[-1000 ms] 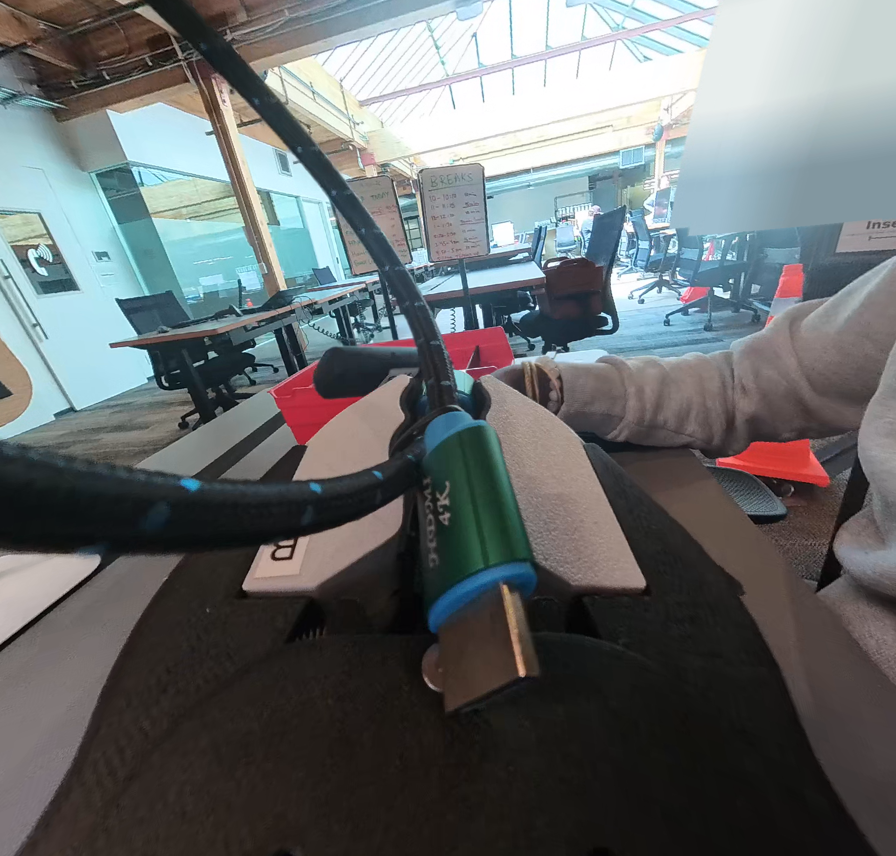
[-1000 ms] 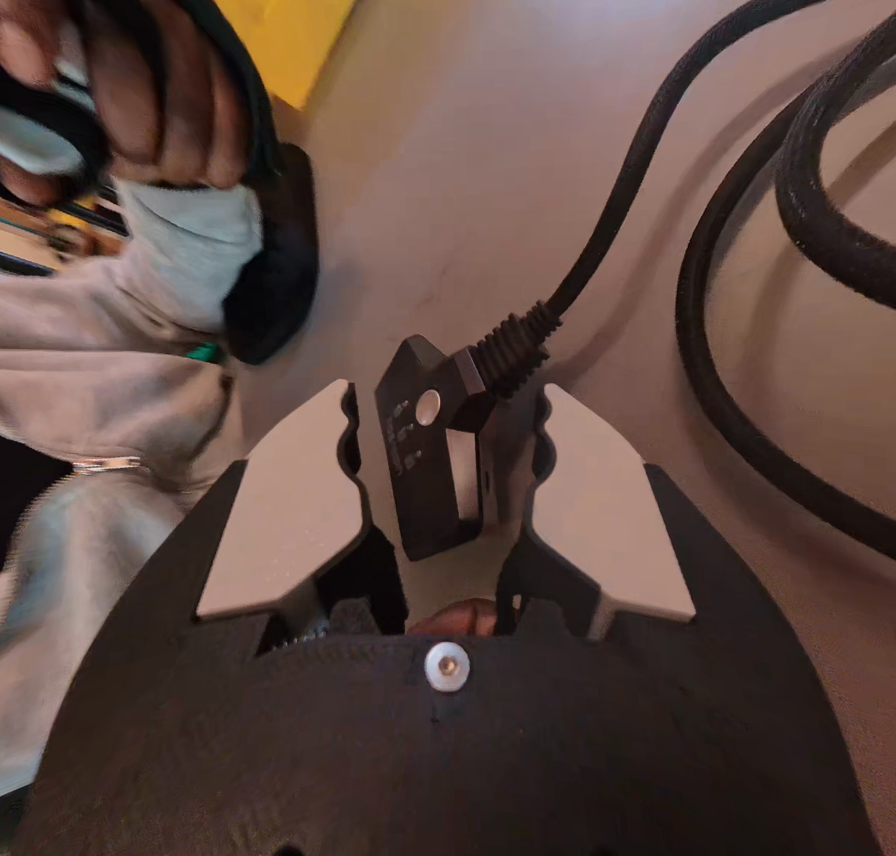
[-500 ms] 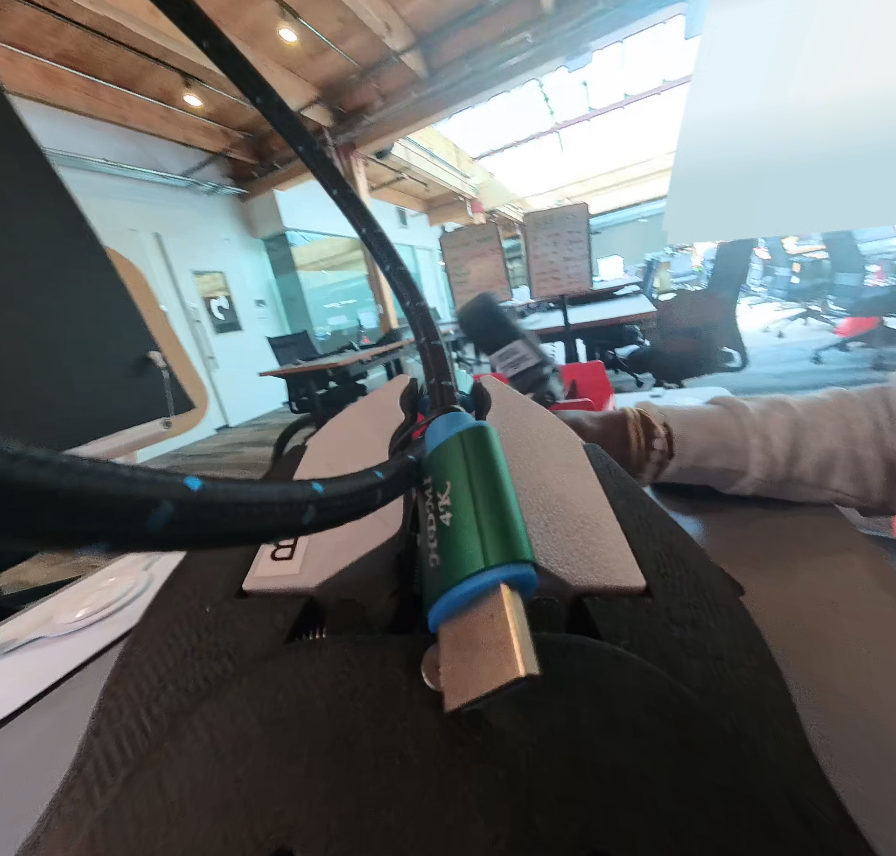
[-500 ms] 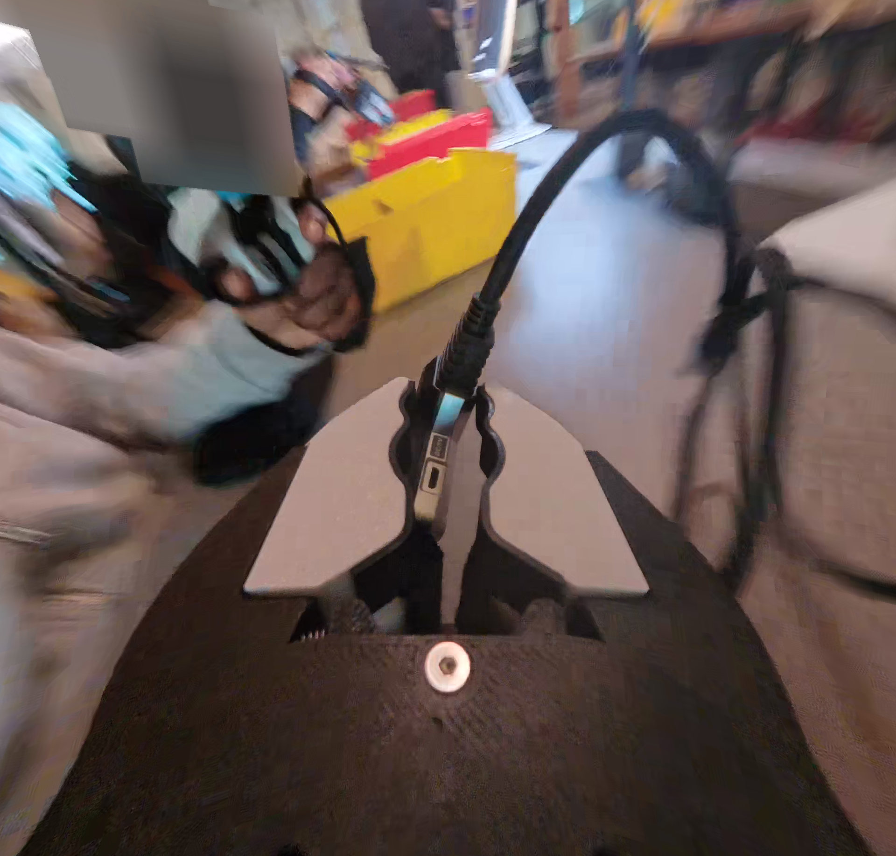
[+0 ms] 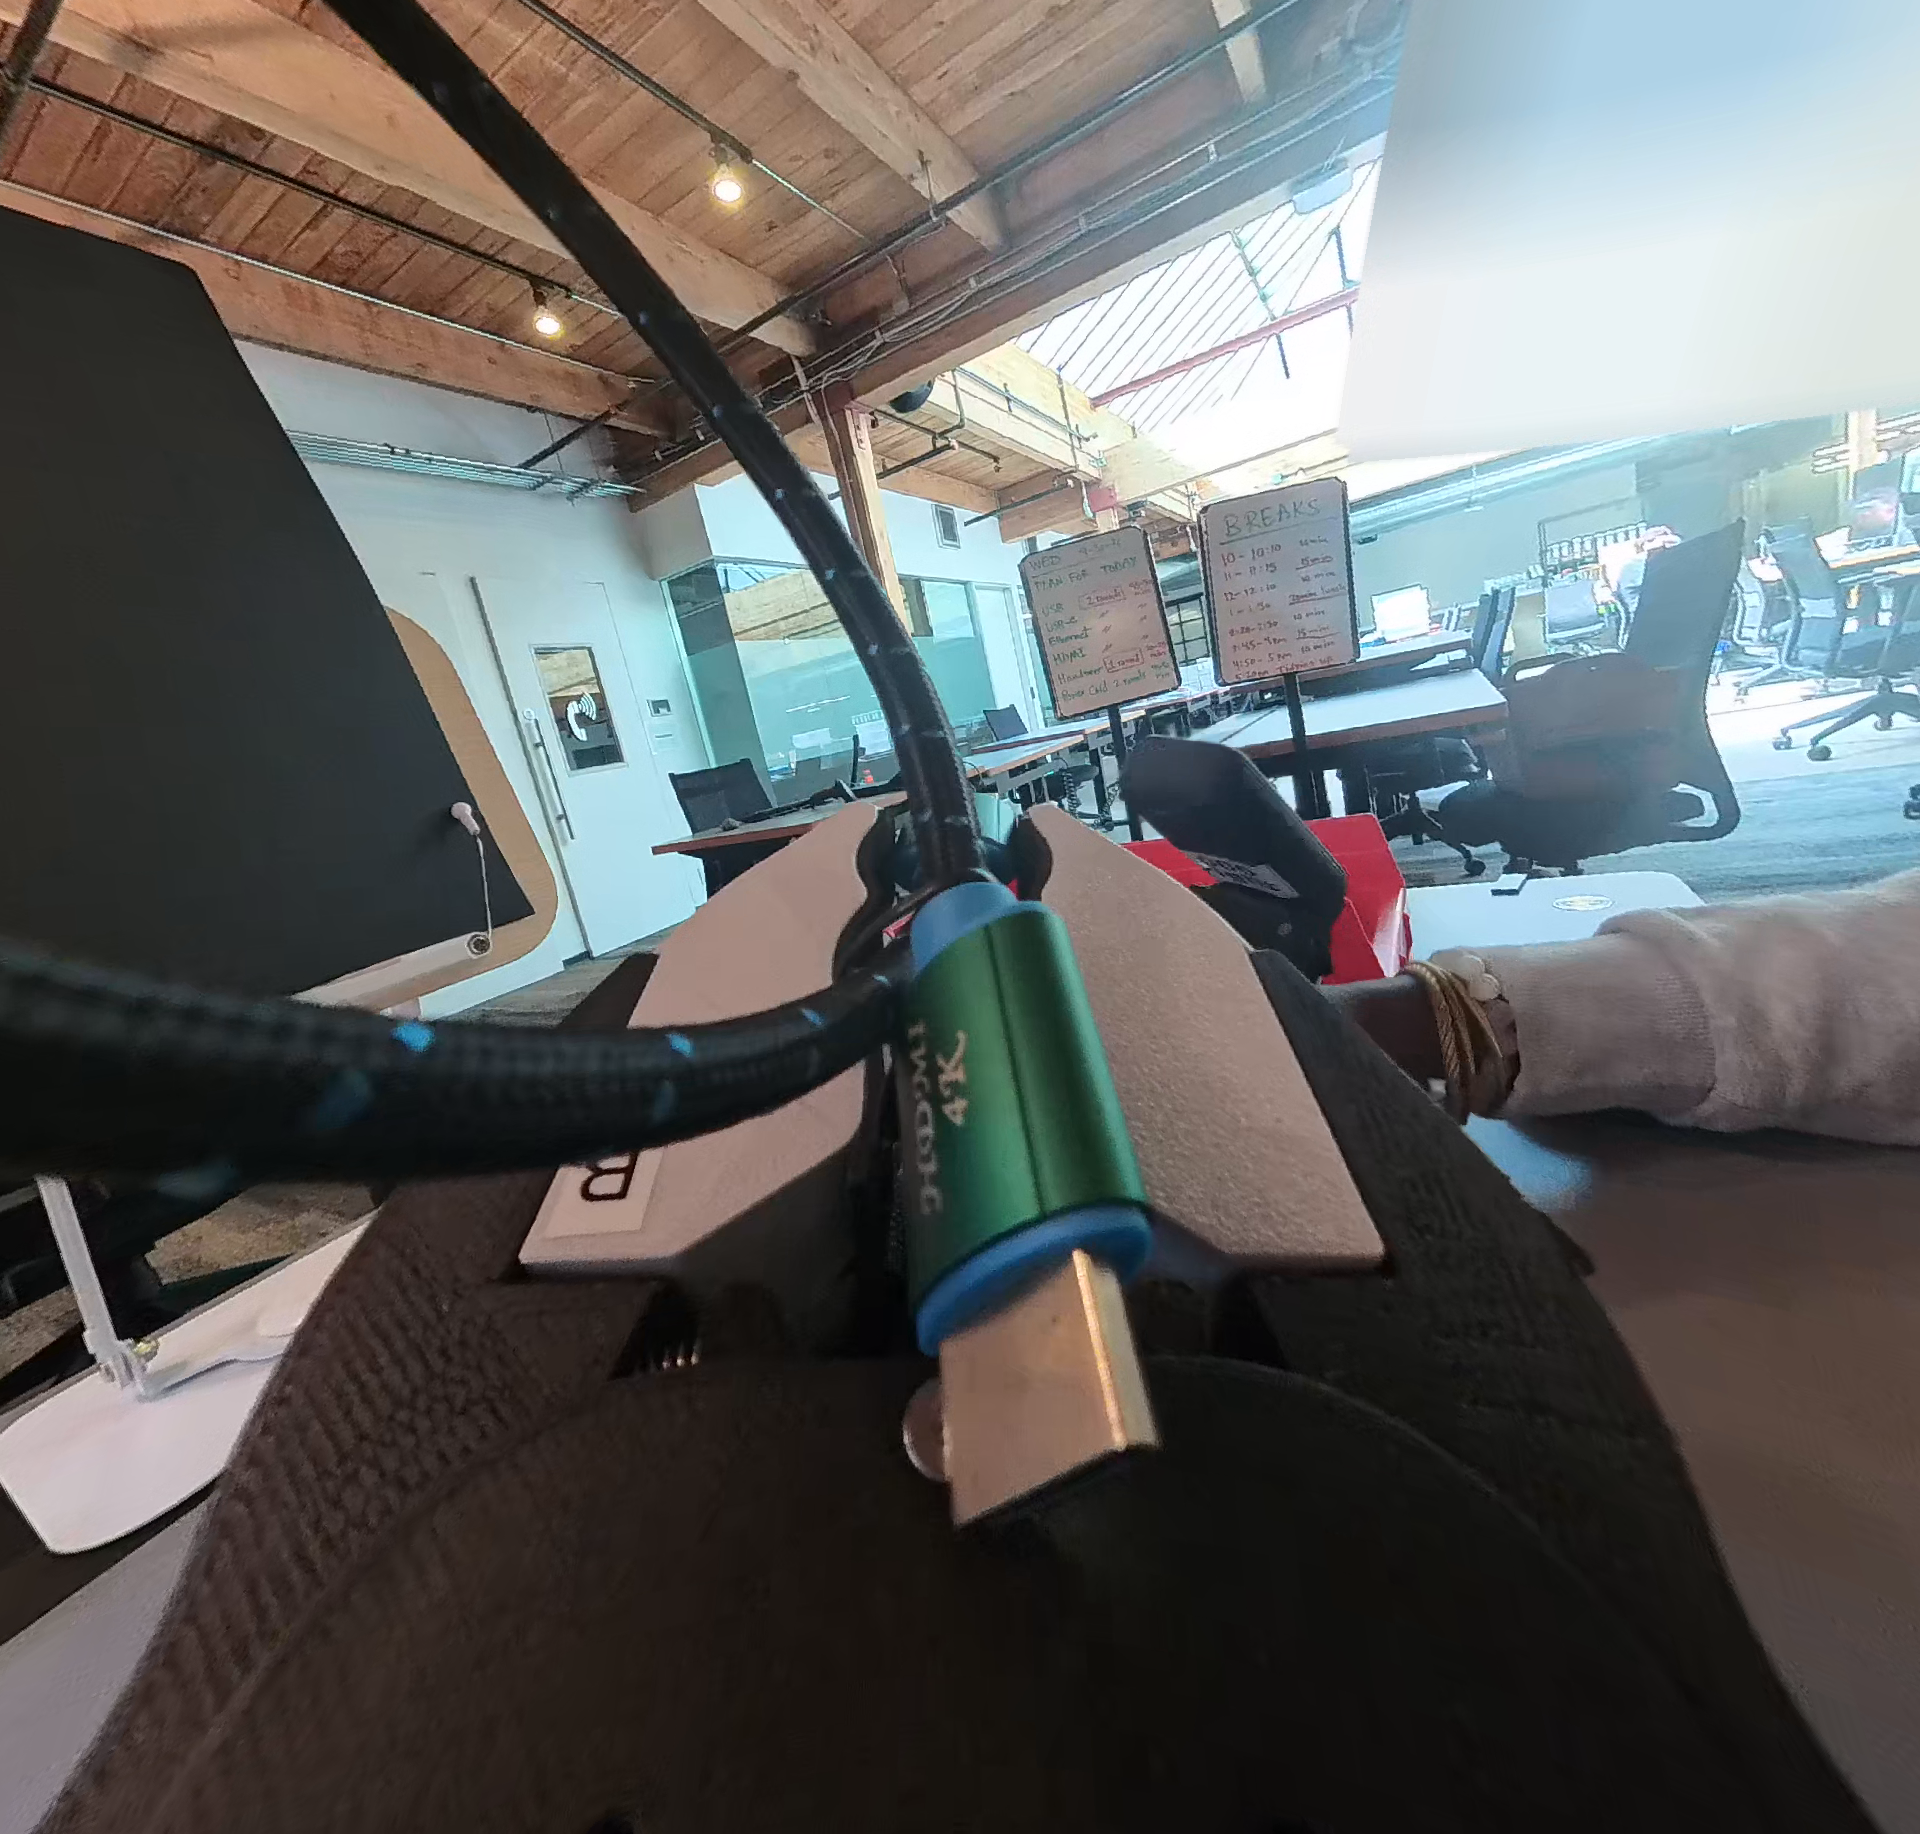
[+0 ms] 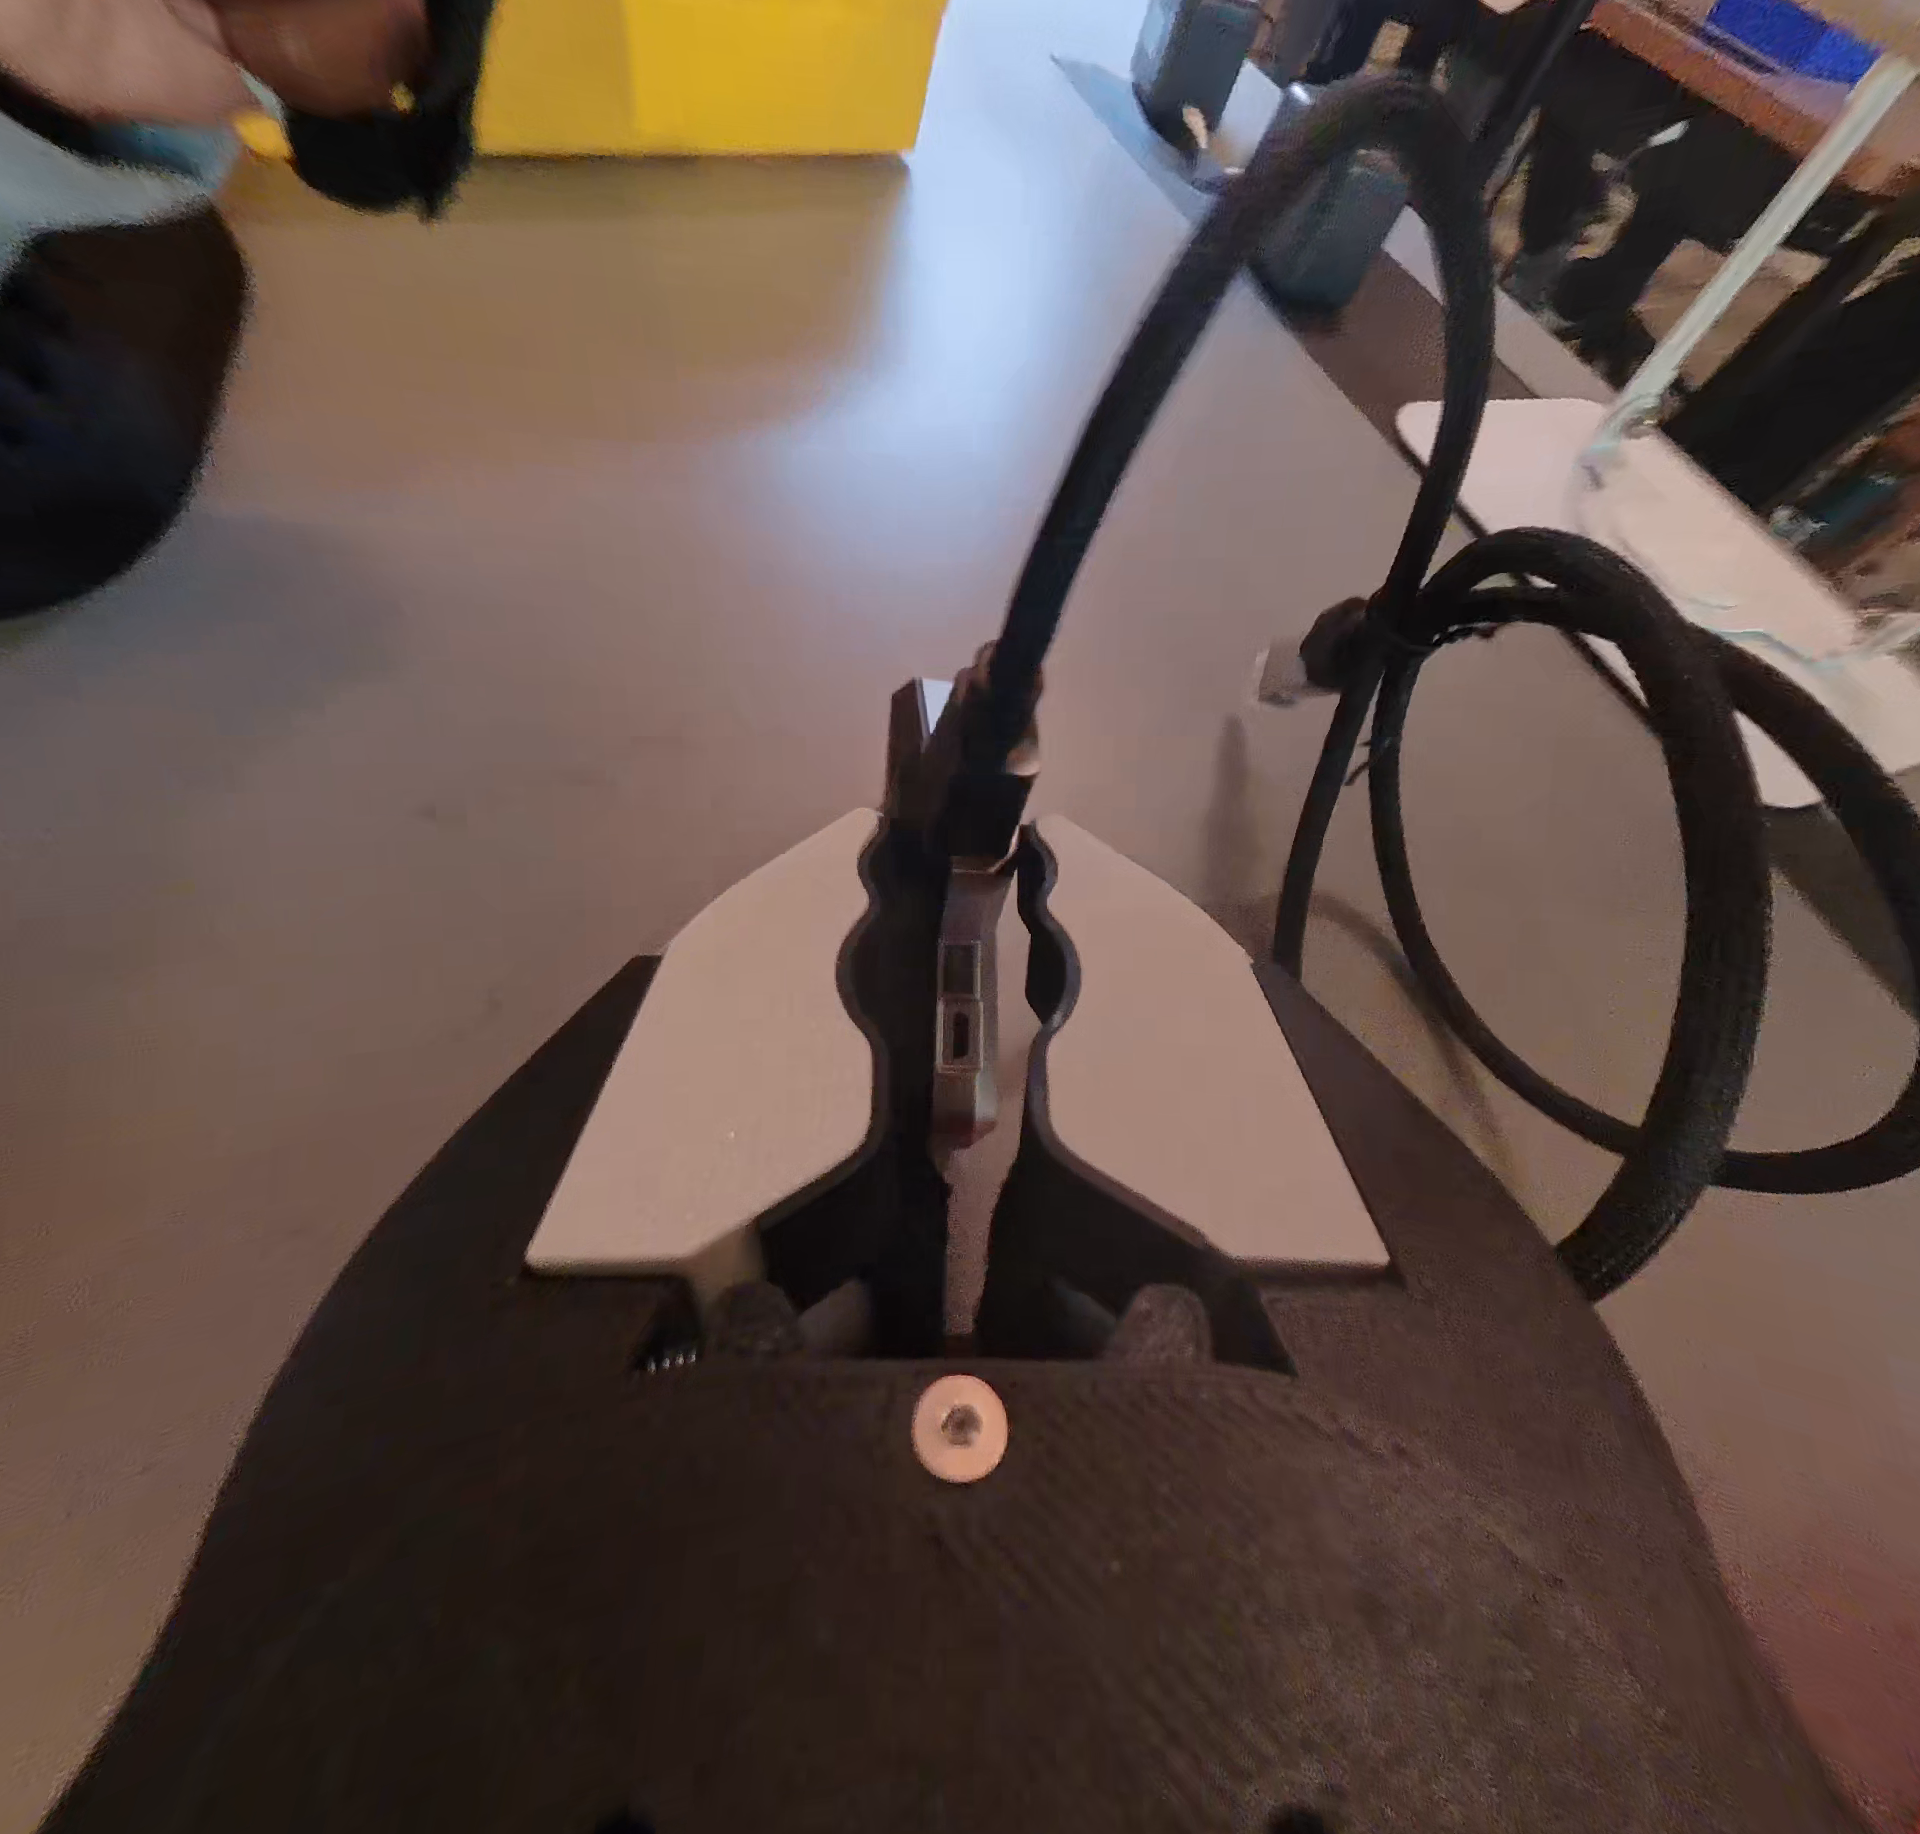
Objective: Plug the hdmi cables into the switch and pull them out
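Observation:
My left gripper (image 5: 948, 828) is shut on a green HDMI plug (image 5: 1008, 1098) with blue rings. Its metal tip (image 5: 1049, 1400) points back at the camera. Its black braided cable (image 5: 582, 1067) loops off to the left and overhead. My right gripper (image 6: 951, 828) is shut on the black switch (image 6: 961, 1036), held on edge above the table with a small port facing up. The switch's own black cable (image 6: 1081, 496) rises from it and arcs right to a tied coil (image 6: 1621, 849) on the table. The left view points out over the room, so the switch is not in it.
A grey table (image 6: 623, 537) lies below the right gripper. A yellow bin (image 6: 717, 28) stands at its far side, a white stand base (image 6: 1621, 496) at right. A hand on the other gripper's black handle (image 6: 343, 39) shows top left. A red bin (image 5: 1351, 880) and a sleeved arm (image 5: 1704, 1015) show in the left view.
My right gripper closed on the switch and lifted it off the table, turning it on edge. My left gripper tilted upward and swung, still holding the plug.

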`<move>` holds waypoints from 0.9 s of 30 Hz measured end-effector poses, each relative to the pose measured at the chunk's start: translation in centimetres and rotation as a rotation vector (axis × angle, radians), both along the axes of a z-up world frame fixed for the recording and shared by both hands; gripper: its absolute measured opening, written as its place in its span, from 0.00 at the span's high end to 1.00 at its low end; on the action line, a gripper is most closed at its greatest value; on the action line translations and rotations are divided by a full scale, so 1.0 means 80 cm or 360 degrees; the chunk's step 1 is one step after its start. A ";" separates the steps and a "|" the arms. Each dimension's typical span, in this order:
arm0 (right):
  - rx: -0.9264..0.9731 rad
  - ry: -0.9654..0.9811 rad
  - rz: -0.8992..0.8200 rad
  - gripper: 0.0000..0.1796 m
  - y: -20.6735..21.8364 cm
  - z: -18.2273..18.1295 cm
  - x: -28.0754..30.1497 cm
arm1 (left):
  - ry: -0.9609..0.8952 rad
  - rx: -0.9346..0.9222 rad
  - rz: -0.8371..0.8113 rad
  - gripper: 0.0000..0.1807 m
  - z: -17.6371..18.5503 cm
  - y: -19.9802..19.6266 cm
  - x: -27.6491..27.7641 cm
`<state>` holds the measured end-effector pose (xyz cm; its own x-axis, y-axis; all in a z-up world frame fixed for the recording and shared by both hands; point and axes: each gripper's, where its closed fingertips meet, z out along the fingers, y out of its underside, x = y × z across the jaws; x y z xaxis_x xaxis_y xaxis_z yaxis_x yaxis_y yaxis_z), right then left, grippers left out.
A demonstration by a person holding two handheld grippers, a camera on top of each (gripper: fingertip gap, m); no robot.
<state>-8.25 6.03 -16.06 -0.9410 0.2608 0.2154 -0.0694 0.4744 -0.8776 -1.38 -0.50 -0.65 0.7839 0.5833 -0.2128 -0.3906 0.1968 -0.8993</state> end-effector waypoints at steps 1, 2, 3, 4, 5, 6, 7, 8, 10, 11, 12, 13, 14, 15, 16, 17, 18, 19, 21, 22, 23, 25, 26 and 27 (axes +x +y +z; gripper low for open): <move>0.0015 -0.0044 0.0018 0.87 0.001 -0.002 0.004 | 0.0002 -0.0003 -0.0002 0.88 0.000 0.001 0.000; 0.0033 -0.0060 0.0022 0.87 0.001 -0.002 0.006 | 0.0003 -0.0009 -0.0005 0.88 -0.001 0.001 0.001; 0.0059 -0.0059 0.0016 0.87 0.002 -0.002 0.007 | 0.0002 -0.0017 -0.0007 0.88 -0.002 0.002 0.001; 0.0084 -0.0052 0.0013 0.87 0.002 -0.002 0.007 | 0.0002 -0.0025 -0.0009 0.88 -0.003 0.003 0.001; 0.0103 -0.0053 0.0012 0.87 0.001 -0.002 0.008 | 0.0001 -0.0033 -0.0010 0.88 -0.004 0.005 0.000; 0.0116 -0.0065 0.0011 0.87 0.001 -0.003 0.008 | 0.0000 -0.0043 -0.0013 0.88 -0.005 0.006 0.000; 0.0129 -0.0079 0.0009 0.87 0.001 -0.003 0.008 | -0.0001 -0.0051 -0.0014 0.88 -0.006 0.007 0.000; 0.0143 -0.0090 0.0008 0.87 0.001 -0.003 0.007 | -0.0001 -0.0055 -0.0016 0.88 -0.007 0.008 0.001; 0.0183 -0.0096 0.0035 0.86 0.000 -0.004 0.008 | 0.0001 -0.0061 -0.0023 0.88 -0.007 0.009 0.001; 0.0206 -0.0100 0.0056 0.85 -0.002 -0.005 0.009 | 0.0002 -0.0063 -0.0025 0.88 -0.007 0.009 0.002; 0.0232 -0.0117 0.0078 0.85 -0.004 -0.006 0.010 | 0.0001 -0.0063 -0.0028 0.88 -0.007 0.009 0.002; 0.0274 -0.0166 0.0086 0.84 -0.007 -0.011 0.010 | -0.0001 -0.0064 -0.0032 0.88 -0.008 0.010 0.002; 0.0334 -0.0260 0.0110 0.84 -0.009 -0.021 0.012 | -0.0006 -0.0065 -0.0037 0.88 -0.008 0.010 0.002; 0.0375 -0.0367 0.0144 0.83 -0.012 -0.032 0.017 | -0.0010 -0.0067 -0.0041 0.88 -0.009 0.011 0.002; 0.0364 -0.0431 0.0161 0.83 -0.017 -0.038 0.019 | -0.0011 -0.0074 -0.0043 0.88 -0.010 0.012 0.002; 0.0321 -0.0439 0.0184 0.82 -0.023 -0.040 0.022 | -0.0010 -0.0083 -0.0043 0.88 -0.010 0.012 0.002; 0.0303 -0.0404 0.0200 0.84 -0.025 -0.040 0.023 | -0.0005 -0.0092 -0.0042 0.88 -0.011 0.013 0.003; 0.0338 -0.0325 0.0191 0.85 -0.024 -0.039 0.022 | 0.0000 -0.0098 -0.0040 0.88 -0.011 0.013 0.003; 0.0468 -0.0062 0.0143 0.86 -0.018 -0.038 0.013 | 0.0000 -0.0101 -0.0045 0.88 -0.011 0.014 0.003; 0.0505 0.0021 0.0134 0.86 -0.018 -0.037 0.012 | -0.0005 -0.0101 -0.0048 0.88 -0.011 0.014 0.003; 0.0514 0.0035 0.0137 0.86 -0.020 -0.038 0.015 | -0.0011 -0.0103 -0.0048 0.88 -0.012 0.014 0.003; 0.0500 -0.0071 0.0173 0.86 -0.026 -0.041 0.025 | -0.0020 -0.0118 -0.0053 0.88 -0.015 0.015 0.002; 0.0500 -0.0140 0.0187 0.86 -0.027 -0.041 0.029 | -0.0023 -0.0126 -0.0053 0.88 -0.016 0.016 0.002; 0.0508 -0.0196 0.0187 0.86 -0.028 -0.042 0.031 | -0.0030 -0.0132 -0.0053 0.88 -0.017 0.017 0.001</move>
